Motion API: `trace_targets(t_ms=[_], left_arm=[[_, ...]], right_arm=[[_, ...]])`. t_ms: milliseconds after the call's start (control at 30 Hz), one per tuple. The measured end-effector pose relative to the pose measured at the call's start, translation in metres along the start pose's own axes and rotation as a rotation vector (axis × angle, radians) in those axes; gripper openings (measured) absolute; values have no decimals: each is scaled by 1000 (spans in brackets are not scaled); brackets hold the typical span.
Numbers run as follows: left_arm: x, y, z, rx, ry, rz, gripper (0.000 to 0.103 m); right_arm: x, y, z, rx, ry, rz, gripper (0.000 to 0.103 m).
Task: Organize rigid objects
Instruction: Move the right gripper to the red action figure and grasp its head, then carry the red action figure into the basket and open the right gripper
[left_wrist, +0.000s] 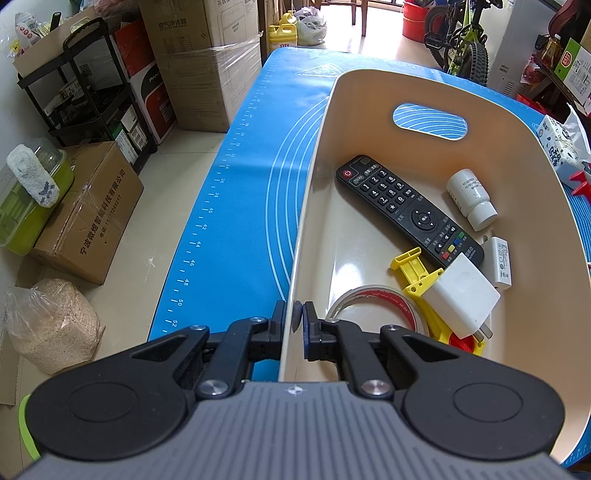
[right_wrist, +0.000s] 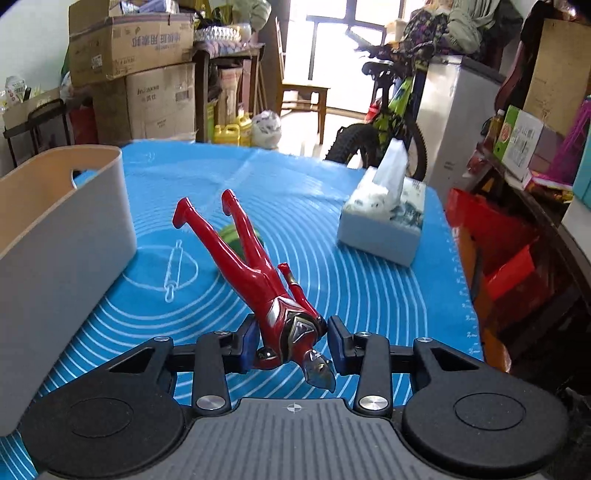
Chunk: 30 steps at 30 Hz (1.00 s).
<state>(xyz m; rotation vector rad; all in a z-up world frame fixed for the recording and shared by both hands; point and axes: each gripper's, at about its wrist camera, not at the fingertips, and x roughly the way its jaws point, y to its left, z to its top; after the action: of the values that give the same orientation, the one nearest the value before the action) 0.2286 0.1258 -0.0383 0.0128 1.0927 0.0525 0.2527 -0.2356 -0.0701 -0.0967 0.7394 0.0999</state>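
Green round object (right_wrist: 255, 234) mostly hidden behind the red figure's (right_wrist: 258, 280) legs, can't ID it. Tape roll (left_wrist: 369, 302) and red-yellow toy (left_wrist: 436, 314) partly covered by left gripper (left_wrist: 294, 319) and white charger (left_wrist: 461, 295). Bottle (left_wrist: 471, 197) label too small to read. Bin's (right_wrist: 55, 258) inside hidden in right view.

This is a lived-in home room doubling as storage. Stacked brown cardboard cartons (right_wrist: 131, 48) line the wall, a green-framed child's bicycle (right_wrist: 391, 110) leans by a white appliance, yellow plastic oil jugs (left_wrist: 283, 35) stand on the tiled floor, and a wooden chair (right_wrist: 304, 98) faces bright glass doors.
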Motion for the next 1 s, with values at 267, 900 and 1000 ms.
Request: trace_targets(t_ms=[267, 900, 1000], left_arm=[[0, 0, 0, 0, 0, 0, 10], [0, -1, 1, -2, 0, -4, 10], [0, -2, 1, -3, 0, -5, 9]], right_arm=[[-28, 20, 21, -29, -85, 36, 46], [-48, 93, 74, -39, -147, 124, 46], [-49, 106, 77, -50, -145, 134, 46]])
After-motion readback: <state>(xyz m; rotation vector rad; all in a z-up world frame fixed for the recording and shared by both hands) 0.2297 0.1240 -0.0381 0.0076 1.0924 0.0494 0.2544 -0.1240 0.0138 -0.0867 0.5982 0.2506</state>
